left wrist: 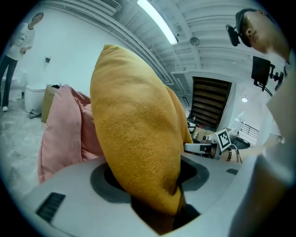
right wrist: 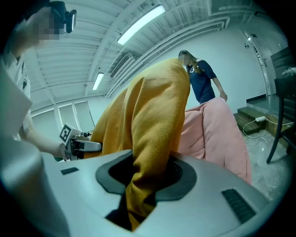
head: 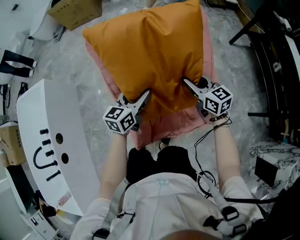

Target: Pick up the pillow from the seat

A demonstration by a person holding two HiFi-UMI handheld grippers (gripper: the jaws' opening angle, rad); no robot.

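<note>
An orange pillow [head: 150, 51] hangs in the air in front of me, held by its near edge. My left gripper [head: 143, 99] is shut on its near left corner, my right gripper [head: 190, 85] on its near right corner. In the left gripper view the orange pillow [left wrist: 134, 139] fills the gap between the jaws, and the right gripper [left wrist: 203, 148] shows beyond it. The right gripper view has the pillow's fabric [right wrist: 152, 152] bunched between the jaws. Under the pillow a pink cushion [head: 164, 124] shows as a rim.
A white curved panel [head: 51, 150] with black marks stands at the left. A cardboard box [head: 75, 11] lies at the top left, dark chair frames [head: 267, 51] at the right. A person [right wrist: 203, 78] stands behind the pink cushion [right wrist: 217, 134].
</note>
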